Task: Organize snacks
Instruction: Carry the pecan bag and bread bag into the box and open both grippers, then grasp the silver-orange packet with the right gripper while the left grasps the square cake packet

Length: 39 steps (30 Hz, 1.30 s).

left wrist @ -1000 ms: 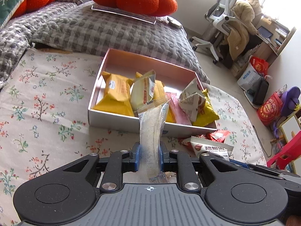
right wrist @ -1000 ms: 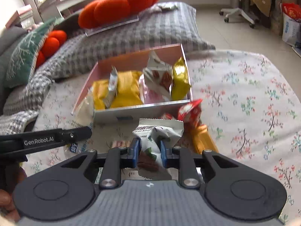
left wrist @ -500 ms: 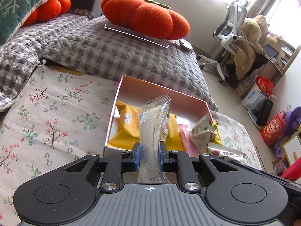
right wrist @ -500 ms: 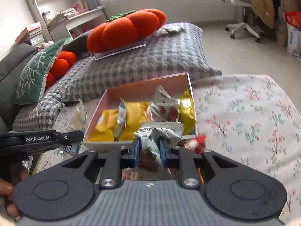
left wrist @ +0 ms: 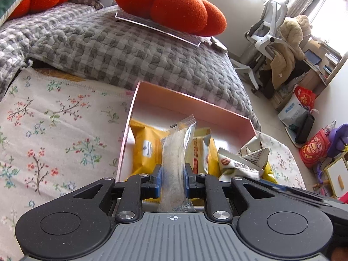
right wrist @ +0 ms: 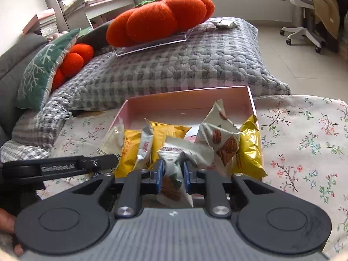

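A floral cloth [left wrist: 54, 130] covers the surface under both grippers, and a grey checked quilt [left wrist: 130, 50] lies beyond it, carrying a big orange pumpkin cushion [left wrist: 171, 6] on a clear sheet. Straight ahead of both sets of fingers sits an open pink box [left wrist: 191, 106], its near half filled with snack packets and its far half bare. In the box, yellow packets [right wrist: 169, 132] stand ahead and to the left of the right fingers, and a nut-printed white packet [right wrist: 219, 134] and a shiny gold packet [right wrist: 248, 148] lie ahead to the right. The left gripper [left wrist: 173, 179] is clenched on a long clear packet [left wrist: 177, 152] of pale snack, which stands upright between the fingers over the box's near edge. The right gripper [right wrist: 173, 175] is clamped on a white and green packet [right wrist: 174, 163], also at the box's near wall.
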Motion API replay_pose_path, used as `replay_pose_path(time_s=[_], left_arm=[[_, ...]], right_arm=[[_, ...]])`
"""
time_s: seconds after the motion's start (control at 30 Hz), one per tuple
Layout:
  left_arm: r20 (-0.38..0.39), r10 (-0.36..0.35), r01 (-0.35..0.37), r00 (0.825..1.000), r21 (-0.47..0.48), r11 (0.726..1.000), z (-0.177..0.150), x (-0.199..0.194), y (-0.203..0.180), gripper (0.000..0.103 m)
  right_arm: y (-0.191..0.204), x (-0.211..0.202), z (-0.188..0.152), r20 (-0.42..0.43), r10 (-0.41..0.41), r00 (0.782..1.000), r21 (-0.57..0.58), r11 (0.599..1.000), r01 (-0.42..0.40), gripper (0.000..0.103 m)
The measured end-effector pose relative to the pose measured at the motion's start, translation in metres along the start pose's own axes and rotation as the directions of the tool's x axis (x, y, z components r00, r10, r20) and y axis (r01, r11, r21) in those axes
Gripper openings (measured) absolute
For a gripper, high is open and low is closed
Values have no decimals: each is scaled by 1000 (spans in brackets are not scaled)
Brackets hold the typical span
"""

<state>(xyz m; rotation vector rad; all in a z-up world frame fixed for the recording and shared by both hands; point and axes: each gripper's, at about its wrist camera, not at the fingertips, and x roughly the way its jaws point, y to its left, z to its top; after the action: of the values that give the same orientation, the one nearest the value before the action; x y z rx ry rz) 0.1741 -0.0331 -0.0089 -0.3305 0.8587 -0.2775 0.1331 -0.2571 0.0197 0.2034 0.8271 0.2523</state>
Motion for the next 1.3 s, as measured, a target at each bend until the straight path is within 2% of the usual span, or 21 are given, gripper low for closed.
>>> replay_pose_path(time_s=[0.27,0.4,0.5,0.7,0.8,0.9,1.0,1.07,1.13,1.3], left_arm=[[52,45,-47,998,55,997,5,16,-2,20],[87,58,-64,994,74,995,6,17,-1,21],[105,65,-70,992,44,997,10,13,4,30],[145,85,-89,986,18,996,15,-4,2,48],[125,132,-136,983,27,990,12,-9,-8,50],[91,201,-207,975,68,976,4,-13,-22,51],[84,234,-243,969,123,962,-6,-22,-33,64],[75,249,-257,966,144,956,-11,-28,-36,67],[55,273,-278,960,150,949,-16,-32,-39,69],[18,292,-291,956,152,944,-31,-45,-48,81]], right_arm=[[-5,4,4,28,-10,1000,17,1000,9,18],[-7,0,7,53,-7,999,45,999,5,23],[-8,-10,12,91,-6,996,59,998,1,34],[-17,-22,16,110,-10,994,97,995,-1,38],[-20,-22,13,83,-17,996,110,994,8,45],[-21,-23,10,20,-10,1000,125,992,8,54],[-20,-30,4,-35,-15,999,120,993,19,61],[-21,-37,-1,-49,-22,999,106,994,27,70],[-24,-43,-5,-77,-41,996,105,993,49,70],[-33,-46,-24,-158,-54,986,133,988,75,73]])
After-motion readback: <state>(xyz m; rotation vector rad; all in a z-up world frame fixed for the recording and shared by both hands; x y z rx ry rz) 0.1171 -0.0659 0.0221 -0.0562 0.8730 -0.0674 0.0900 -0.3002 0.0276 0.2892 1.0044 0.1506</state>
